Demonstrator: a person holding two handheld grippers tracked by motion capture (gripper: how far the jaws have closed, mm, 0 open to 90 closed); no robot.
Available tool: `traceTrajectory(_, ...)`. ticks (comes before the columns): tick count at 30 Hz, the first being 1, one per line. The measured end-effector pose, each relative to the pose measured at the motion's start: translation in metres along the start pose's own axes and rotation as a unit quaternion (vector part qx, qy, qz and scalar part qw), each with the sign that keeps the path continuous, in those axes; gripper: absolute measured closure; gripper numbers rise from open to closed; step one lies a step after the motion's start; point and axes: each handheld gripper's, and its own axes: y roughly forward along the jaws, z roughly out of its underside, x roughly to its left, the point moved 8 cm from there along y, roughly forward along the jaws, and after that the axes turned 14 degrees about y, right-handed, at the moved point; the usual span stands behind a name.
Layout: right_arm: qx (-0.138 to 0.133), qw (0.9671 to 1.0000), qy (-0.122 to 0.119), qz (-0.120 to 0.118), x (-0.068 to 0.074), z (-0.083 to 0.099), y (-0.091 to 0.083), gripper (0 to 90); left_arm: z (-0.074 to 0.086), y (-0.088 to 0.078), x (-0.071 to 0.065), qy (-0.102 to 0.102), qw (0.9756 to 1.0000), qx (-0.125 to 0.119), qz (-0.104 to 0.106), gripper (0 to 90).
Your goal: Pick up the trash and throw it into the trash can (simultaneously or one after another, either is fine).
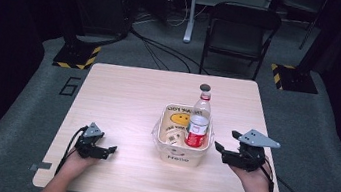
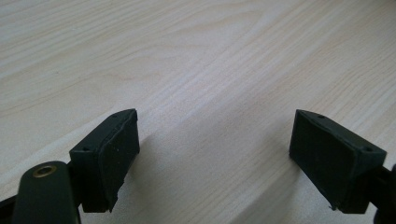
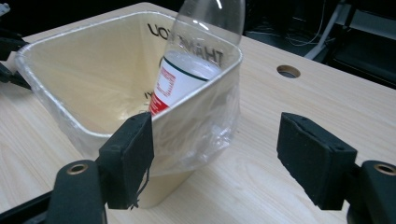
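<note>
The right gripper point(image 1: 222, 150) hovered, jaws apart and empty, just beside the bin point(image 1: 179, 154) mid-bench, while the left gripper point(image 1: 109, 150) rested open. A clumsy nudge could've toppled the bottle point(image 1: 198, 125) inside.

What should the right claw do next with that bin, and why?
Probably ease the right claw toward the bin to grip its near corner rim: its jaws stand open beside that corner, holding nothing, and the plastic bottle sits inside.
</note>
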Motion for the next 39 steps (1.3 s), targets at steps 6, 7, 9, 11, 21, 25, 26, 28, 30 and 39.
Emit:
traceTrajectory(6,0.001,0.9999,0.009,0.007,-0.011,0.008,-0.005,27.5,0.000,0.000,0.000,0.000,1.0000,0.000,0.000,15.9)
traceTrajectory(7,0.001,0.9999,0.009,0.007,-0.011,0.008,-0.005,27.5,0.000,0.000,0.000,0.000,1.0000,0.000,0.000,15.9)
traceTrajectory(9,0.003,0.9999,0.012,0.011,-0.016,0.013,-0.005,28.2,0.000,0.000,0.000,-0.001,1.0000,-0.002,-0.002,15.9)
traceTrajectory(11,0.003,0.9998,0.017,0.013,-0.018,0.015,-0.005,28.7,0.000,0.000,0.000,-0.001,1.0000,-0.002,-0.002,15.9)
traceTrajectory(21,0.012,0.9992,0.023,0.029,-0.031,0.031,-0.004,30.8,0.000,0.000,0.000,0.000,1.0000,0.000,0.000,15.9)
traceTrajectory(25,0.014,0.9990,0.026,0.034,-0.035,0.036,-0.004,31.9,0.000,0.000,0.000,0.000,1.0000,0.000,0.000,15.9)
traceTrajectory(26,0.014,0.9989,0.027,0.035,-0.036,0.037,-0.004,32.4,0.000,0.000,0.000,0.000,1.0000,0.000,0.000,15.9)
traceTrajectory(28,0.015,0.9988,0.027,0.037,-0.039,0.040,-0.004,33.1,0.000,0.000,0.000,-0.001,1.0000,-0.002,-0.002,15.9)
traceTrajectory(30,0.017,0.9987,0.030,0.037,-0.040,0.043,-0.003,33.9,0.000,0.000,0.000,-0.001,1.0000,-0.002,-0.002,15.9)
traceTrajectory(39,0.027,0.9983,0.028,0.044,-0.047,0.054,-0.003,35.8,0.000,0.000,0.000,-0.001,1.0000,-0.002,-0.002,15.9)
